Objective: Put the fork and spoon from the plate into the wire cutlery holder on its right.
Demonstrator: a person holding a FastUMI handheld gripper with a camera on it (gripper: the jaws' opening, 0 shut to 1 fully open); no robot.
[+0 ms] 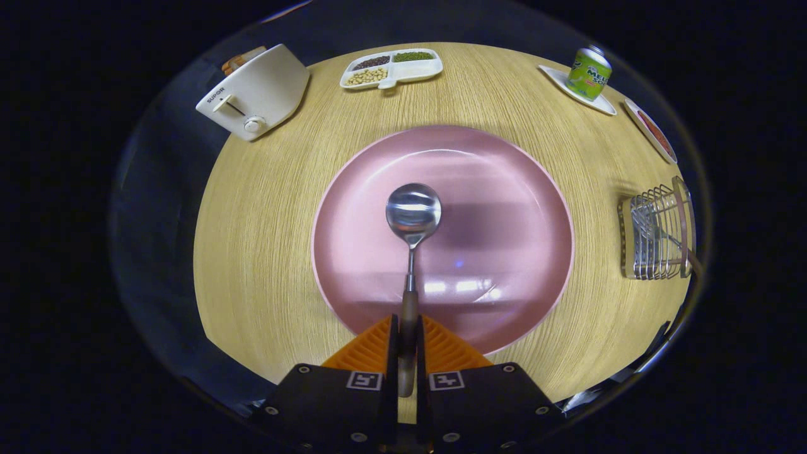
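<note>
On a round wooden table, over a pink plate, gripper pinching the spoon by its near handle; likely light, stiff, slippery metal, so worth gripping firmly toward the wire cutlery holder far right.

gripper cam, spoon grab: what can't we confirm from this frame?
- Spoon handle end: gripper view, hidden between the gripper fingers closed on it.
- Whether the spoon has left the pink plate: no side view, cannot tell.
- Wire cutlery holder contents: far out beside the plate, distorted; something like a handle sticks out, too small to call a fork.
- Small dish beyond the holder: contents too small.
</note>
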